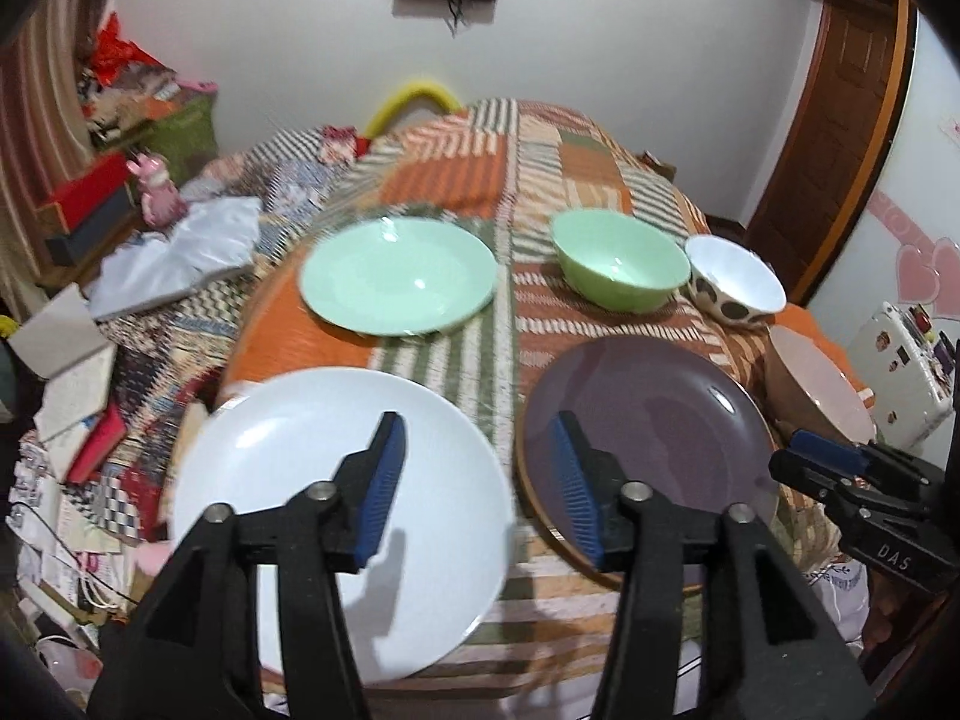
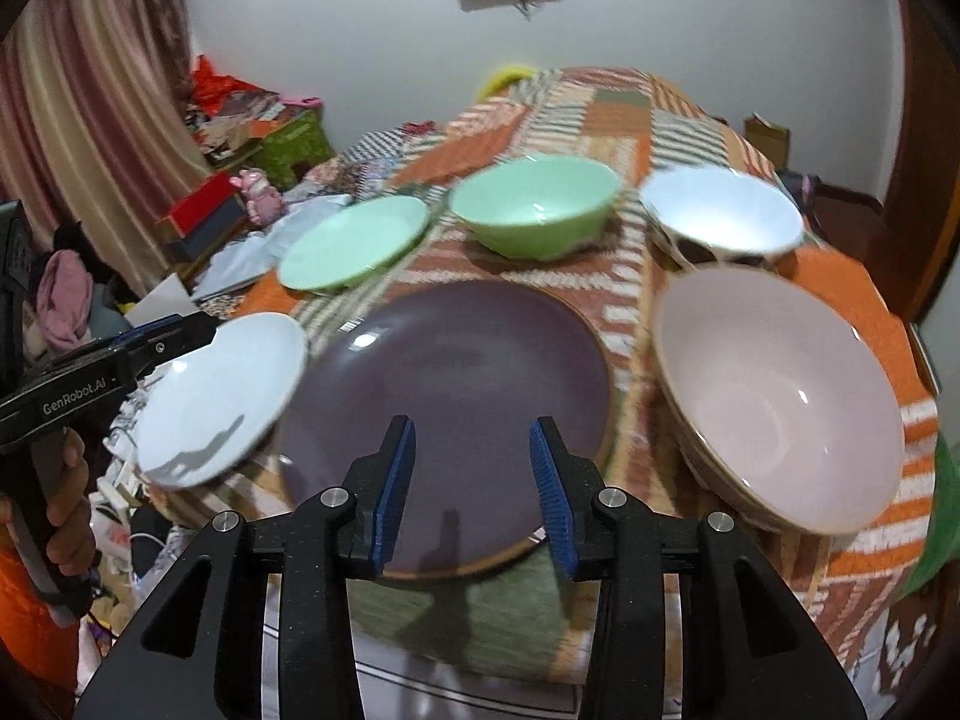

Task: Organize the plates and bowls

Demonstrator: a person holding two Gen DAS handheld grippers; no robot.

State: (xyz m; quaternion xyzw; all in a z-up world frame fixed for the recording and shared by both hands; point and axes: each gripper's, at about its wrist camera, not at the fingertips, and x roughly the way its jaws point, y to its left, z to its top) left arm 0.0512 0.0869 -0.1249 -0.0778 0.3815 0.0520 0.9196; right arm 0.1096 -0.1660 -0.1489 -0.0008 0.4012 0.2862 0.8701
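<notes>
**Empty tongs poised over a table of unsorted crockery**

The left gripper (image 1: 480, 480) hangs above the near edge of the table with its blue-padded jaws parted and nothing between them, straddling the gap between a white plate (image 1: 336, 516) and a purple plate (image 1: 648, 420). The right gripper (image 2: 474, 486) is likewise part open and empty, aimed down over the purple plate's near rim. No dish is in hand, and the pieces lie singly, so the sorting appears barely begun; the likely next move is a grip on a plate rim, which calls for a low approach and jaws closing across thin, slippery edge. Beyond the plates sit a mint green plate (image 1: 399, 285), a green bowl (image 1: 621, 267), a spotted bowl (image 1: 735, 288) and, at the right edge, a pink bowl (image 2: 774, 396). All rest on a patchwork tablecloth (image 1: 540, 162) in orange, green and white. Around the table the room is crowded: curtains (image 2: 96, 90), boxes and papers to the left, a wooden door (image 1: 840, 102) to the right.
</notes>
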